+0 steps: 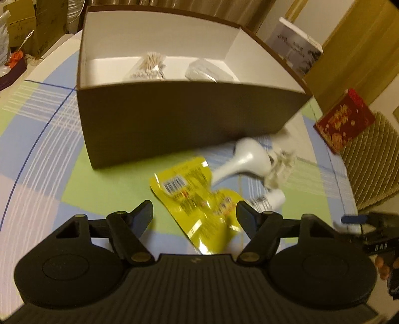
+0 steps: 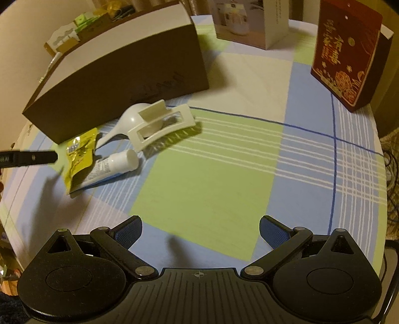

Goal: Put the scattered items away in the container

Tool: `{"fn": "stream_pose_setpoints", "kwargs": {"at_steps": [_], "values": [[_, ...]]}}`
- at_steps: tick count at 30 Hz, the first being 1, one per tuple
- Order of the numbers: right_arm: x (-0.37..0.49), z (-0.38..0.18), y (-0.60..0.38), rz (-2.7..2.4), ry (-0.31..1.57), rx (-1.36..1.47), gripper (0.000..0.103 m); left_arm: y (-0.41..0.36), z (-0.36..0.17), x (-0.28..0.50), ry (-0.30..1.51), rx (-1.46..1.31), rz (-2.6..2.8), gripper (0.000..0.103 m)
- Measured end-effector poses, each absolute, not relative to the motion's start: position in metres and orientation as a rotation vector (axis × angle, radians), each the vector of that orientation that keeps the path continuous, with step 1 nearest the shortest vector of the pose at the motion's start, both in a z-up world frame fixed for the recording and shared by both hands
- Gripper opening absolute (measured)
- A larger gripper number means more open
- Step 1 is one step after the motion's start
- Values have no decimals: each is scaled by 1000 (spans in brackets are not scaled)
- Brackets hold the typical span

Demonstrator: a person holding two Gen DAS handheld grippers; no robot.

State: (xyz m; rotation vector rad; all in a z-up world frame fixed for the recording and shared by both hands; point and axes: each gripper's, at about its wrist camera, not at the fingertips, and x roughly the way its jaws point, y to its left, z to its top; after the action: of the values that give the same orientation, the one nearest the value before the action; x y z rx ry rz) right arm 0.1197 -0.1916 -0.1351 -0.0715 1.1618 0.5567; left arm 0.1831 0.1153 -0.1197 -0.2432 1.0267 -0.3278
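The container is a brown cardboard box [image 1: 179, 117] with a plain white inside, open at the top, standing on a round table under a checked cloth [image 2: 207, 189] of pale green, blue and white squares crossed by thin blue lines. Two things already lie on its floor: a clear bag of cotton swabs [image 1: 149, 67] towards the left wall, and a crumpled clear wrapper [image 1: 207, 71] to its right, whose contents cannot be made out. Outside, close against the box's near long wall, the loose items lie in a small cluster: a shiny yellow foil sachet [image 1: 197, 197] with a barcode label, creased and partly curled; a white plastic spoon [image 2: 129, 122] with its bowl towards the box; a white rectangular hair claw clip [image 2: 162, 127] resting over the spoon's bowl; and a small white tube [image 2: 117, 164] with a white cap, lying on its side beside the sachet with its flat end tucked under it. The left gripper [image 1: 194, 214] hangs above the sachet, its black fingers apart on either side of the foil, not pressing it. The right gripper [image 2: 200, 231] is over bare cloth nearer the table's near edge, well apart from the cluster, its blue-padded fingers spread wide with nothing between them. A red printed box [image 2: 349, 52] and a white carton [image 2: 251, 22] stand towards the far edge.
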Motion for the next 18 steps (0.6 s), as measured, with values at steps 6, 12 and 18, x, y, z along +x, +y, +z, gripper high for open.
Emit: {"fn": "stream_pose_setpoints", "kwargs": {"at_steps": [6, 12, 18], "values": [[121, -140, -188, 526, 1189, -79, 103, 127, -136, 206, 981, -273, -357, 69], [121, -143, -187, 504, 1209, -87, 103, 122, -154, 223, 986, -228, -389, 60], [121, -144, -187, 498, 1215, -95, 103, 124, -158, 223, 1025, -234, -453, 19]]}}
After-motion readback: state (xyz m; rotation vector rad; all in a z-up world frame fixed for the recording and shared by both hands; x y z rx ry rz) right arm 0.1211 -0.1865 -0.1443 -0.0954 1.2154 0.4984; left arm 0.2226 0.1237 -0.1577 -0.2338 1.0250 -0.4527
